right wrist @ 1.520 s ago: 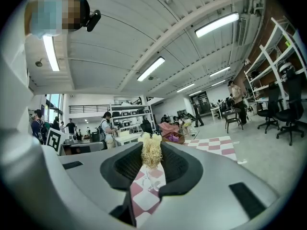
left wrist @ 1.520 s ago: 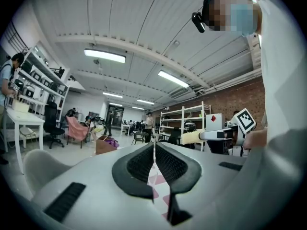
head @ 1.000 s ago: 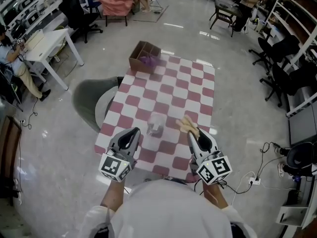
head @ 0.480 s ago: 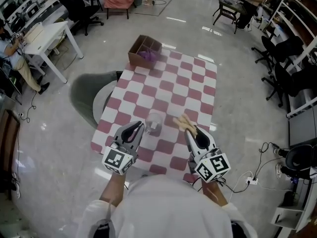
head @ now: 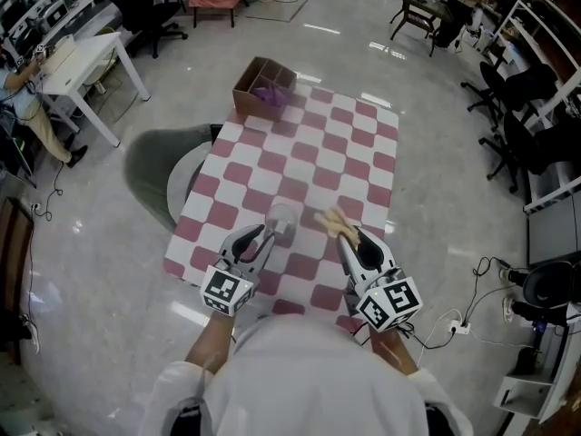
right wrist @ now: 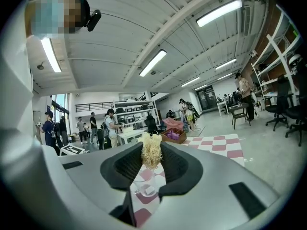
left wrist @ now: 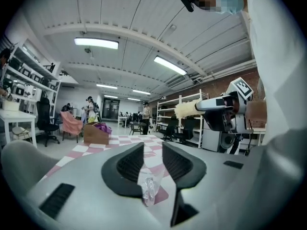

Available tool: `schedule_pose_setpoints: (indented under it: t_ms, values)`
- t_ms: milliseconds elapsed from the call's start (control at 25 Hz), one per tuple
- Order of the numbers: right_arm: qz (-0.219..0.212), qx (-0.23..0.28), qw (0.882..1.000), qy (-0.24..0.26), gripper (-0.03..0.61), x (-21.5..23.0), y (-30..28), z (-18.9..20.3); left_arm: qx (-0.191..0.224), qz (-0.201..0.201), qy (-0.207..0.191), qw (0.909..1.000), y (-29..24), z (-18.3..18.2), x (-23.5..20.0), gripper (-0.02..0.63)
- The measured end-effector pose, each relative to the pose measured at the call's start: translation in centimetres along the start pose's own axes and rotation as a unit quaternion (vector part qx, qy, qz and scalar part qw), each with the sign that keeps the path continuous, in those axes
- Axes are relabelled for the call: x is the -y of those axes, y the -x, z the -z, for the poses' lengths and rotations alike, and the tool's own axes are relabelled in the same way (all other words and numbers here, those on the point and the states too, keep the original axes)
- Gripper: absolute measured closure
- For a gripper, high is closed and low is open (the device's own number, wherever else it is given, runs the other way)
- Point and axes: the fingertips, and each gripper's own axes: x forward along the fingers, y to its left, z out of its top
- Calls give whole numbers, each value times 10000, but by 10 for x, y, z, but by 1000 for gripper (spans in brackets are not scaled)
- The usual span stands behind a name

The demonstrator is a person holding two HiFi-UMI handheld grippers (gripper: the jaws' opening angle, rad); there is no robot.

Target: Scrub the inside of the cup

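Observation:
A clear plastic cup (head: 282, 222) stands on the pink-and-white checkered table (head: 349, 153), near its front edge. My left gripper (head: 261, 237) is just left of and short of the cup. In the left gripper view its jaws (left wrist: 152, 151) are opening, a narrow gap shows, and the cup (left wrist: 148, 189) appears through the gap, untouched by the pads. My right gripper (head: 349, 235) is shut on a pale straw-coloured fibre scrubber (head: 334, 224), whose tuft points toward the cup's right side. In the right gripper view the scrubber (right wrist: 151, 153) sticks out of the jaws (right wrist: 151, 161) above the cup (right wrist: 143, 186).
A cardboard box (head: 261, 89) holding something purple sits at the table's far left corner. A grey chair (head: 152, 173) stands against the table's left side. A white desk (head: 80, 62) is at far left, black office chairs (head: 522, 107) and shelving at right.
My left gripper has moved right, closer to the cup, and its jaws have parted slightly. The right gripper keeps the scrubber and has hardly moved.

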Motion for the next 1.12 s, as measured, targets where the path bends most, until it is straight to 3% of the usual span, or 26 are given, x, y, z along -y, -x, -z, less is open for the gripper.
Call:
schedule_pose_setpoints:
  t_ms: [80,200,480,720,960,1120]
  values:
    - [18,-5,10000,0,465,1,0,1,-88,10,126,9999,-4,9,-1,427]
    - [46,-6,10000,-6,465,3,-1,1,-198,23,282,9994,-8,19,-4,399]
    - [103,-101,9999,16,465,5,-1,7,-527,196,435,9975,-22,45,-2,267]
    - [140,-156,9998,-43,465,9,0,13,-861,98,254,9959,-34,67,-4,247]
    - [159,-234,9996,-54,465,14,0,16,-919,-138,-83,9956,-51,83,-9,247]
    - [197,-279,9994,-65,465,20,-1,18,-946,-172,-94,9953,-61,86,-10,245]
